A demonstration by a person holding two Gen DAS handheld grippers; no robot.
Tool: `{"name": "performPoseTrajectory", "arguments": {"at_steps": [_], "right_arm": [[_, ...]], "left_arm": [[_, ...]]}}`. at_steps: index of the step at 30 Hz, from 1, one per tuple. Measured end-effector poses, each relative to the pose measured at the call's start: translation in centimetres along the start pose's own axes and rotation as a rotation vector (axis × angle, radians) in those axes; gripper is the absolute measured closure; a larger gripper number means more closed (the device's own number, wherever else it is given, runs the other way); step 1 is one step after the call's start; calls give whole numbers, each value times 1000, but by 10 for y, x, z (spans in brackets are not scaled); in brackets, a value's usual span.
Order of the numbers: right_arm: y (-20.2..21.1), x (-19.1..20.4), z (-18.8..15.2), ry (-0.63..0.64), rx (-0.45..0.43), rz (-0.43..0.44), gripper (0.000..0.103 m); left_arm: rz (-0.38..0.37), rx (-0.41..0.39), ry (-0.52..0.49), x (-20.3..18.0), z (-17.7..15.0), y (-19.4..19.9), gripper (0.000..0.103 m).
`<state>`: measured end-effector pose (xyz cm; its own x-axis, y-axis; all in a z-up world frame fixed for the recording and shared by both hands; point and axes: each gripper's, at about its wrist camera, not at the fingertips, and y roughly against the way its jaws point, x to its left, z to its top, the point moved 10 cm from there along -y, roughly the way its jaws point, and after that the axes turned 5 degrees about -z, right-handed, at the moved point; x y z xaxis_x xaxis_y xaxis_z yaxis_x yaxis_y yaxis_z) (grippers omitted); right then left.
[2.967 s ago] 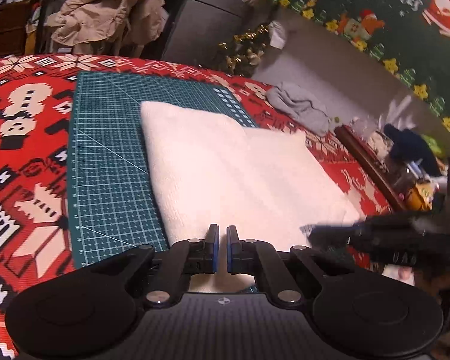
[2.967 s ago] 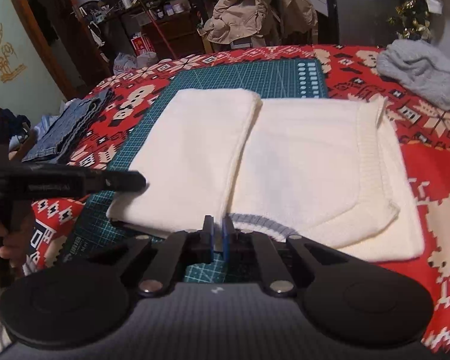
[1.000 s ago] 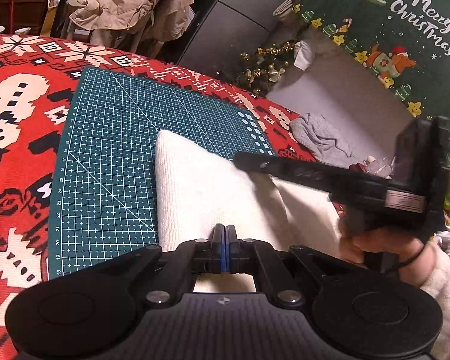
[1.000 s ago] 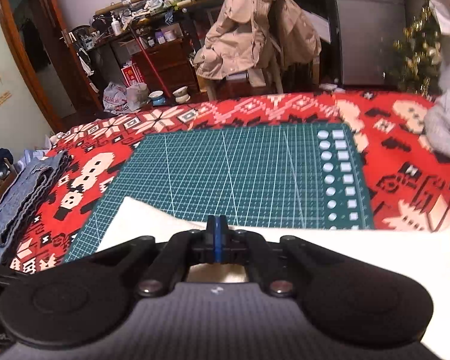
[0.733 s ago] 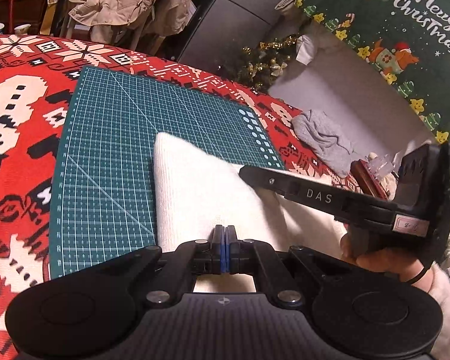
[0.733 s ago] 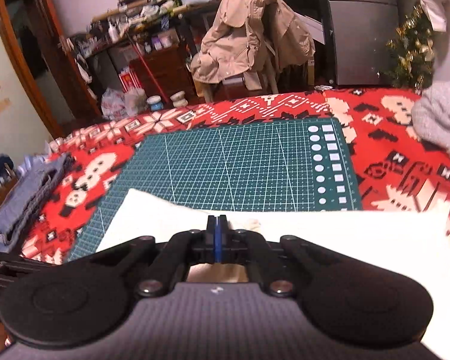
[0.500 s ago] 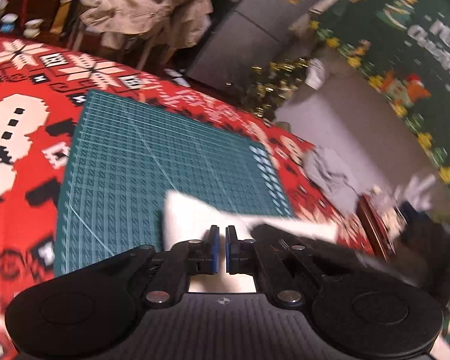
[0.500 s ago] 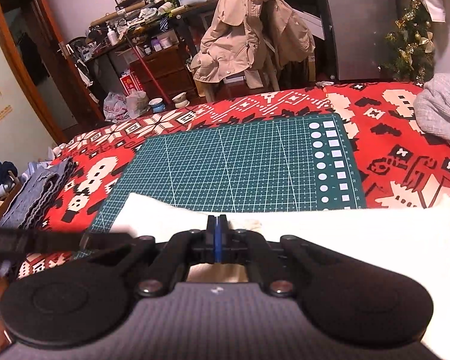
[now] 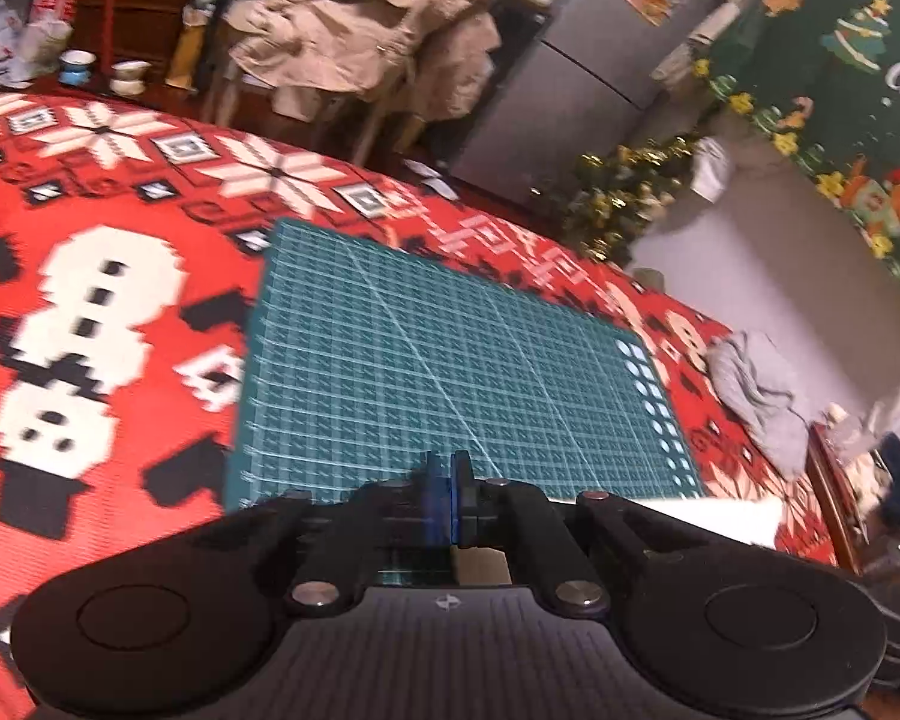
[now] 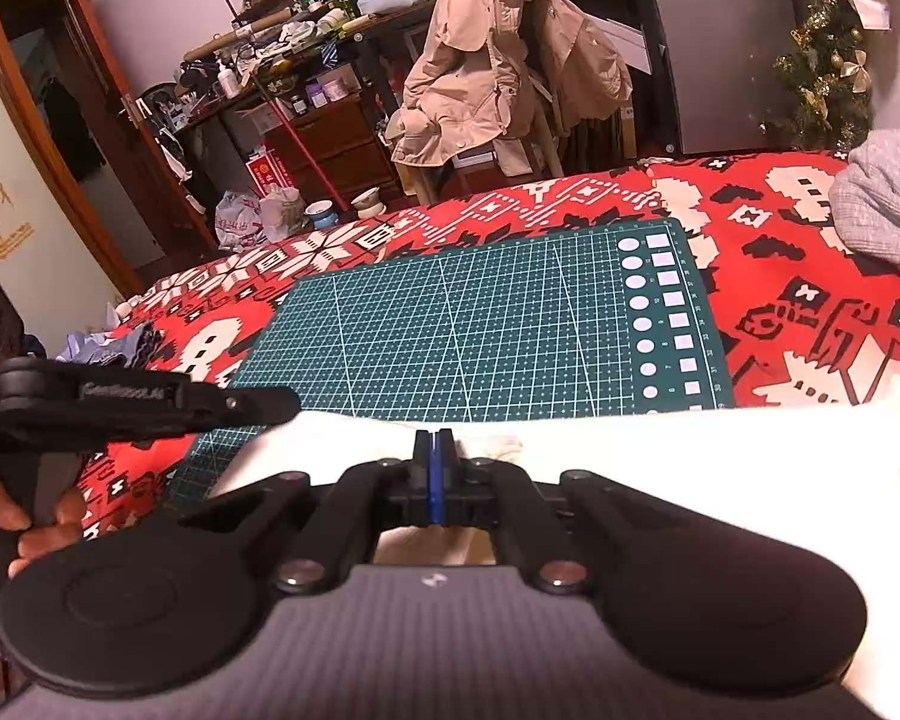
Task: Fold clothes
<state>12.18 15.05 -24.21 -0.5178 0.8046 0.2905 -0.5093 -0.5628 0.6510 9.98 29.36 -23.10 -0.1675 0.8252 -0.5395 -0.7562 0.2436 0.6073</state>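
Both tongs (image 9: 447, 501) (image 10: 431, 480) angle downward, jaws together.

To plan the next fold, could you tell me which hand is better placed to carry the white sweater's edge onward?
Right, probably. The right tool is shut on the bunched edge of the white sweater, while the left tool is shut over the green mat, apparently holding nothing.

Both grippers are black, each with blue pads on its fingers (image 10: 431, 483) and silver screws (image 10: 563, 571) behind them. The left gripper (image 10: 282, 402) bears grey lettering on its arm.
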Motion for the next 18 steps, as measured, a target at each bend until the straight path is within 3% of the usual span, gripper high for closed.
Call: {"name": "performPoseTrajectory", "arguments": {"at_steps": [3,6,11,14,18], "right_arm": [[6,1,1,2,-2,-5,103],[25,11,1,22,-21,10,101],[52,47,-22,90,6,89,101],[59,65,-42,155,30,99,100],[61,61,-65,184,59,58,101]], "left_arm": [[-90,-14,51,-6,-5,21,99],[-140,-9,23,-21,-21,46,99],[-237,66,-4,-50,-68,58,99],[-198,104,-60,-53,-90,54,99],[-194,99,-21,-41,-103,62,101]]}}
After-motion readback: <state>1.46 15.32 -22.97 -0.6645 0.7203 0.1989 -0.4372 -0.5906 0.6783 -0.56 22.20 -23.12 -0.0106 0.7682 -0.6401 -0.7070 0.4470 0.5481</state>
